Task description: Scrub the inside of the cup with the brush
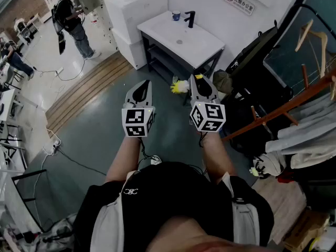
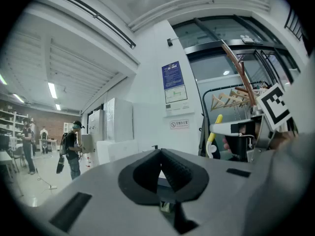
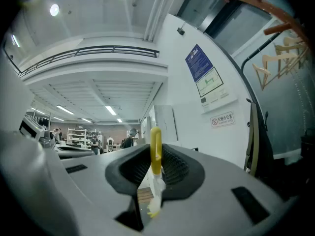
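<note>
A dark cup [image 1: 176, 16] stands at the back of the white sink table [image 1: 202, 45], beside a black faucet [image 1: 189, 18], far ahead of both grippers. My right gripper [image 1: 198, 80] is shut on a yellow-handled brush [image 3: 155, 154]. The handle stands up between the jaws, and its pale bristles [image 1: 180, 86] stick out to the left. In the left gripper view the brush [image 2: 213, 135] shows at the right. My left gripper [image 1: 140, 90] is level with the right one, a short way to its left. Its jaws [image 2: 160, 156] are shut with nothing between them.
A wooden coat rack [image 1: 294, 101] with hangers and clothes stands at the right, with a black bag [image 1: 257, 51] by the table. White cabinets [image 1: 131, 14] stand left of the table. A person [image 1: 71, 20] stands far back left. A cable [image 1: 68, 159] lies on the floor.
</note>
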Demonstrator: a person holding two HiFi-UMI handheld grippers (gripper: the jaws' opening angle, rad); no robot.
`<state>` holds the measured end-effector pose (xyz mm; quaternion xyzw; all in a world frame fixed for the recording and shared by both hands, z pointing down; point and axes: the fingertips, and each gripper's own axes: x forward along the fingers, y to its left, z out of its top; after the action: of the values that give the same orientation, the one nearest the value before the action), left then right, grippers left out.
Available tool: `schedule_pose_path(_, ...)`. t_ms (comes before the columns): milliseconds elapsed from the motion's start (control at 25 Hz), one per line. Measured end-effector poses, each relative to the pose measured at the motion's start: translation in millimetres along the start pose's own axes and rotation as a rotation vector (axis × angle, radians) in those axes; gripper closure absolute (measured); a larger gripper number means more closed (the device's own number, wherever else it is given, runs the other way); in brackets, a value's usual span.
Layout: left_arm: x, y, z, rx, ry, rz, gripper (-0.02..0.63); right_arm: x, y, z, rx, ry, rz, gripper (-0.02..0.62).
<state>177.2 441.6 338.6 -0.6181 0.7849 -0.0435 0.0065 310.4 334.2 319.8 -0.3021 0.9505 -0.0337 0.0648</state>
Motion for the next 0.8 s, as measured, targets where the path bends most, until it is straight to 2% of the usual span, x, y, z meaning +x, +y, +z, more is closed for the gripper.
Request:
schedule_pose_path(400,-5.1,2.9,1.4,0.023,0.009,0.014,0.592,0.3,9.8,-1.9,-0.004,-0.009,0.008,0.522)
schedule_pose_path(800,-1.7,54.9,-0.9,0.016,-0.004,0.022,0.591,33.9,36.0,-5.3,-0.011,-0.018,-0.021,0.522)
